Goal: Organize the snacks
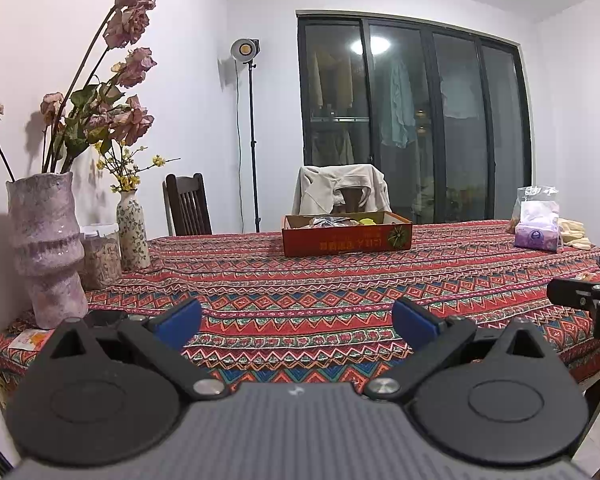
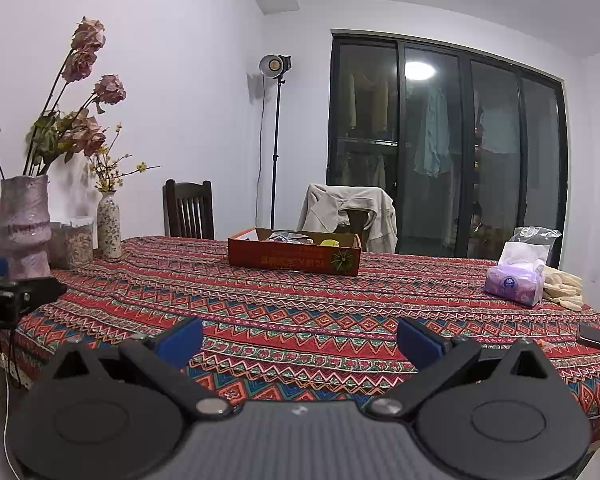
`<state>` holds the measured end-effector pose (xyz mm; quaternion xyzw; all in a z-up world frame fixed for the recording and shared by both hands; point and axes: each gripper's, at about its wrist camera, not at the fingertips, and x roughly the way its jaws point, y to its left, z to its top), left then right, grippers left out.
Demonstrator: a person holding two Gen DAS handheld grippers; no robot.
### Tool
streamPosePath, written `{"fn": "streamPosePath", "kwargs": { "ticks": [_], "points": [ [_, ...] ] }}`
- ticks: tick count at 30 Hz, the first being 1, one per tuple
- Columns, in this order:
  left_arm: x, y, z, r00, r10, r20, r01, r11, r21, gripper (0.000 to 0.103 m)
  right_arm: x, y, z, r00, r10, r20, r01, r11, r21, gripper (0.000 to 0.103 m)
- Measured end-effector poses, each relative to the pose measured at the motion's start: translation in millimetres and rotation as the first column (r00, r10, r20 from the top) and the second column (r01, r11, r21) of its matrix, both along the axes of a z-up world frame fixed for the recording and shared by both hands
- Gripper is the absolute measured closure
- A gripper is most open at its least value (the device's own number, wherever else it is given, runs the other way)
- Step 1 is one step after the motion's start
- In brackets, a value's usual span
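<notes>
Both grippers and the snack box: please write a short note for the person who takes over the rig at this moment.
Left gripper: open, empty, above the near edge of the table.
Right gripper: open, empty, also at the near edge.
The red cardboard box stands at the far side, with some packets already inside; I cannot tell which.
A small packet lies at the near left corner, beside the pink vase.
A clear bag stands behind the tissue pack.
Done: nothing held. Left: probably gather the loose snacks into the box.
</notes>
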<state>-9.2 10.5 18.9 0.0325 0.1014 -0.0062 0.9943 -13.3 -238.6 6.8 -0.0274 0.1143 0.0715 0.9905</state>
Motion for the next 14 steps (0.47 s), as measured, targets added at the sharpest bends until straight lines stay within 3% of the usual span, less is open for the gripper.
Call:
{"fn": "streamPosePath", "kwargs": {
  "ticks": [14],
  "points": [
    [-1.7, 0.5, 5.0, 1.000, -0.009, 0.024, 0.009, 1.000, -0.001, 0.000, 1.5, -1.3, 1.6, 1.000, -0.001, 0.021, 0.001, 1.000, 0.010, 0.000]
  ]
}}
